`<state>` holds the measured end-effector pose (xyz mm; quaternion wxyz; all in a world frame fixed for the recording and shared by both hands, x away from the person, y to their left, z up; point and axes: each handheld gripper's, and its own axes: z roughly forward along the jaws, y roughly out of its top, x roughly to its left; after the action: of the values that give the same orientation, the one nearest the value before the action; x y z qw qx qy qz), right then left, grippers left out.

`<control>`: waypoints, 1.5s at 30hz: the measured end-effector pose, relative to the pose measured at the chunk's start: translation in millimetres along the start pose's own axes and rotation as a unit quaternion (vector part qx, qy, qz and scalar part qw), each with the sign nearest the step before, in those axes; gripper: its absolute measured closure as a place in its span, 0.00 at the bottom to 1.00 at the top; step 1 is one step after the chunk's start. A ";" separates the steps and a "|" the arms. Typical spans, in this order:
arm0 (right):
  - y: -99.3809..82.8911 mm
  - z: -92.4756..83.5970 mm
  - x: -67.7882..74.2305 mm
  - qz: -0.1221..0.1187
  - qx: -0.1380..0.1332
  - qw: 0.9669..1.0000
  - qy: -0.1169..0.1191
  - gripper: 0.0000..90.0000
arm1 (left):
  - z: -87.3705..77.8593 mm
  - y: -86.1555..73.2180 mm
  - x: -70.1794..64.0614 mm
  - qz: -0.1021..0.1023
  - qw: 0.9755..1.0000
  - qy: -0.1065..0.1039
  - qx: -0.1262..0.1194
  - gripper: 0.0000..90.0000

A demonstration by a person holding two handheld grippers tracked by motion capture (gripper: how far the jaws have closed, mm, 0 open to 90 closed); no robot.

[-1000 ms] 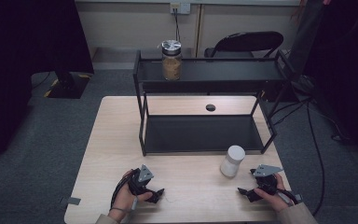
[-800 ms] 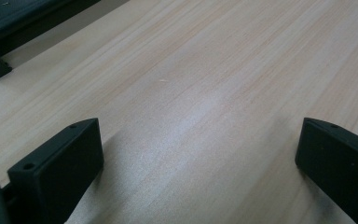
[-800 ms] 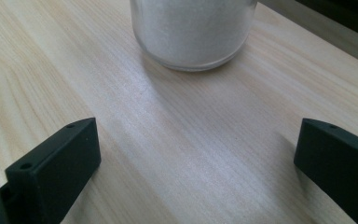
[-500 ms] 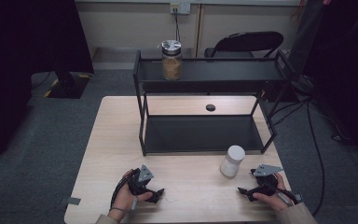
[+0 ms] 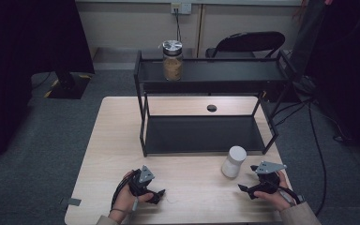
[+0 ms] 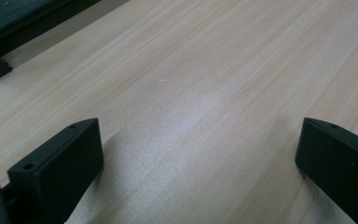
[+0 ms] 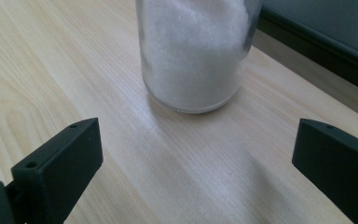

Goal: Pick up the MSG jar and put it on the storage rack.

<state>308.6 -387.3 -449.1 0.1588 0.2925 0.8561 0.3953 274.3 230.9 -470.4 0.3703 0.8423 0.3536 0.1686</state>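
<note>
Nothing much had shifted since the earlier frames; both tongs rested low on the desk (image 5: 122,140). Left tongs (image 6: 196,154) gaped over bare wood. Right tongs (image 7: 193,154) stood apart, facing the jar (image 7: 196,51) just ahead, near the rack (image 5: 206,136). Risk: a fast approach might tip the jar or knock it against the rack. Pale wood desk, grey carpet, dim room.

A pale wood-grain surface (image 5: 187,187) carries a black metal shelf rack (image 5: 206,133) and a clear jar (image 5: 233,161) of white grains. On the rack's top shelf, a silver-lidded jar (image 5: 172,60) holds tan contents. Both grippers' fingers (image 7: 56,172) are black.
</note>
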 end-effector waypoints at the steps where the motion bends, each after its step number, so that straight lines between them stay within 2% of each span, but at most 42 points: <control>1: 0.6 -0.2 -0.4 0.000 -0.001 1.000 0.001 0.01 | 0.0 0.0 0.0 0.000 1.000 0.000 0.000 0.00; 12: 8.4 0.6 -3.8 0.009 -0.007 1.000 0.009 0.01 | 0.0 0.0 -0.3 0.000 1.000 0.001 0.000 0.00; 27: 23.4 3.7 -6.6 0.006 -0.011 1.000 0.012 0.01 | 0.0 0.0 -0.9 -0.001 1.000 0.002 0.000 0.00; 43: 38.0 14.2 -9.5 0.017 -0.047 0.999 0.022 0.00 | 0.1 -0.1 -1.1 -0.002 1.000 0.002 0.000 0.00; 45: 40.5 15.6 -10.0 0.019 -0.050 0.998 0.023 0.03 | 0.0 -0.1 -1.1 -0.002 1.000 0.002 0.000 0.00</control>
<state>339.4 -363.6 -427.4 0.1457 0.2908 0.8331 0.4474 273.6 230.0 -470.5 0.3700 0.8412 0.3559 0.1698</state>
